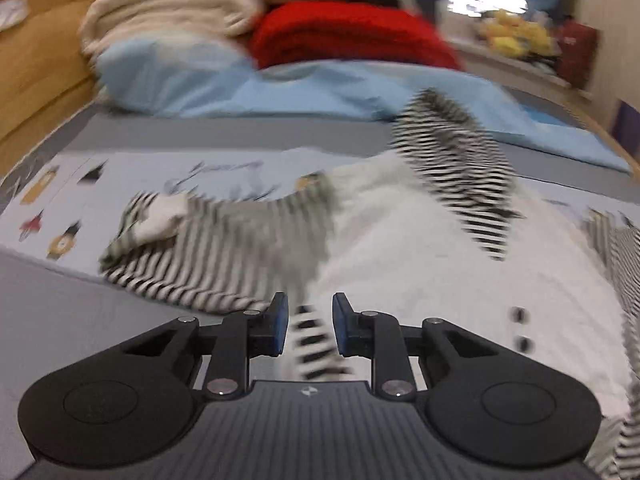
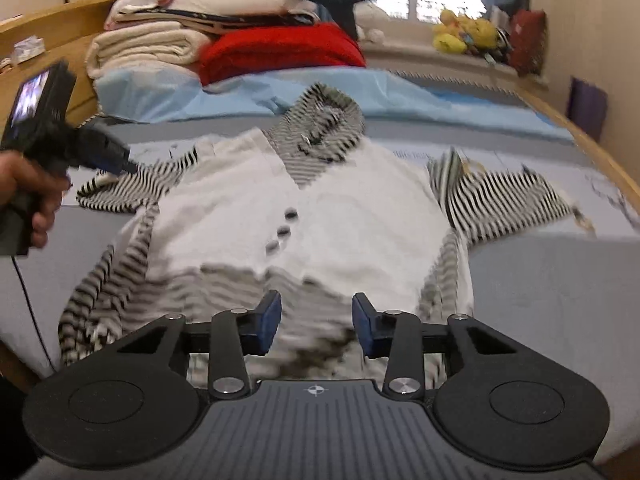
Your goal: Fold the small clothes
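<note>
A small white top with black-and-white striped sleeves, hood and hem (image 2: pixel 320 216) lies face up on the bed, buttons (image 2: pixel 284 231) down its front. My right gripper (image 2: pixel 316 322) is open over the striped hem at the near edge. My left gripper (image 1: pixel 310 320) is open low over the garment's left side, with striped cloth between its fingers. In the right wrist view the left gripper (image 2: pixel 124 162) shows at the left, held by a hand, its tips by the left sleeve (image 2: pixel 132 188). The hood (image 1: pixel 452 160) and left sleeve (image 1: pixel 192 248) show blurred in the left wrist view.
A grey sheet (image 2: pixel 540 280) covers the bed, with a printed pale cloth (image 1: pixel 80 196) under the garment. A light blue cover (image 2: pixel 180 92), a red blanket (image 2: pixel 280 50) and stacked cream blankets (image 2: pixel 148 48) lie behind. A wooden bed frame (image 2: pixel 48 20) runs along the left. Toys (image 2: pixel 468 36) sit on the windowsill.
</note>
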